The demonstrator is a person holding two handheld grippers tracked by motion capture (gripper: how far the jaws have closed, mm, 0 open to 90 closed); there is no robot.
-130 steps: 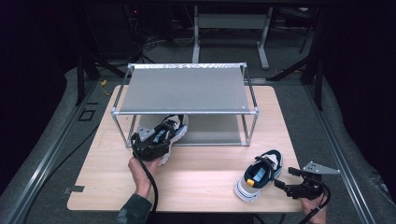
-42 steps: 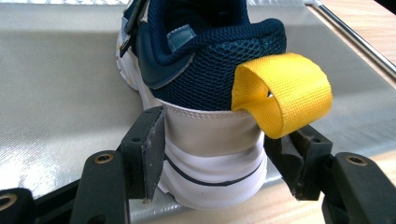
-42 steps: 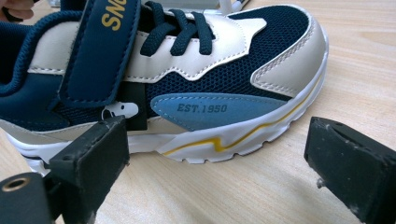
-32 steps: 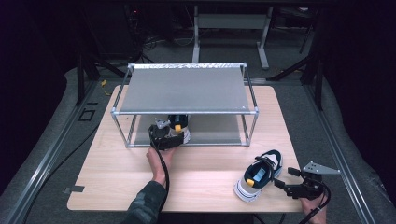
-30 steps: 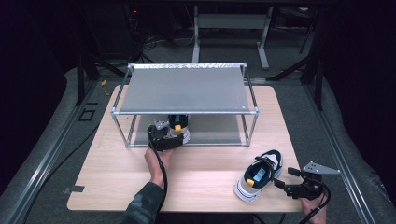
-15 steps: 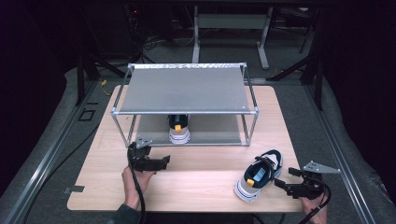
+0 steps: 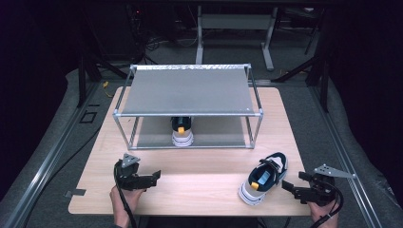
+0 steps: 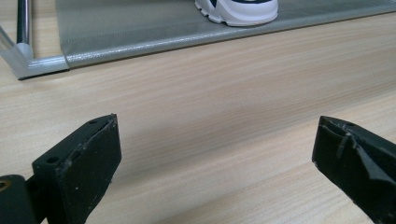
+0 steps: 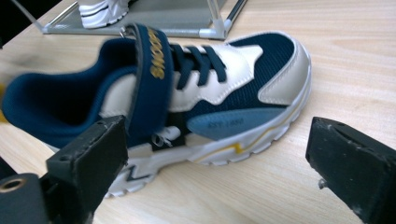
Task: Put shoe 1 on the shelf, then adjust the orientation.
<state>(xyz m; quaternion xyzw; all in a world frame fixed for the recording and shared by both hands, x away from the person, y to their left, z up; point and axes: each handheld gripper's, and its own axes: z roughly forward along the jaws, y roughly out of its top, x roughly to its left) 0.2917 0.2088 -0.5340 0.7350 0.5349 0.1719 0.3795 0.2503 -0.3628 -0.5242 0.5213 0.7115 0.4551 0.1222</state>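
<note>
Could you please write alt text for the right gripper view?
A navy and white sneaker lies on a wooden table just beyond the open right tool. Behind it, a second shoe sits on a rack's grey lower shelf.

A pale wooden tabletop [image 7: 199,171] carries a metal-framed rack with grey shelves [image 7: 190,90]. One navy-and-white sneaker [image 7: 182,131] sits on its lower shelf; another navy-and-white strapped sneaker [image 7: 263,178] lies on the bare wood near the front right edge.

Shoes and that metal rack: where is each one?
Shoe on the table [image 7: 263,183], high view, its strap.
Shoe in the rack [image 7: 182,133], high view, its top.
Rack [image 7: 190,90], high view, top shelf.
</note>
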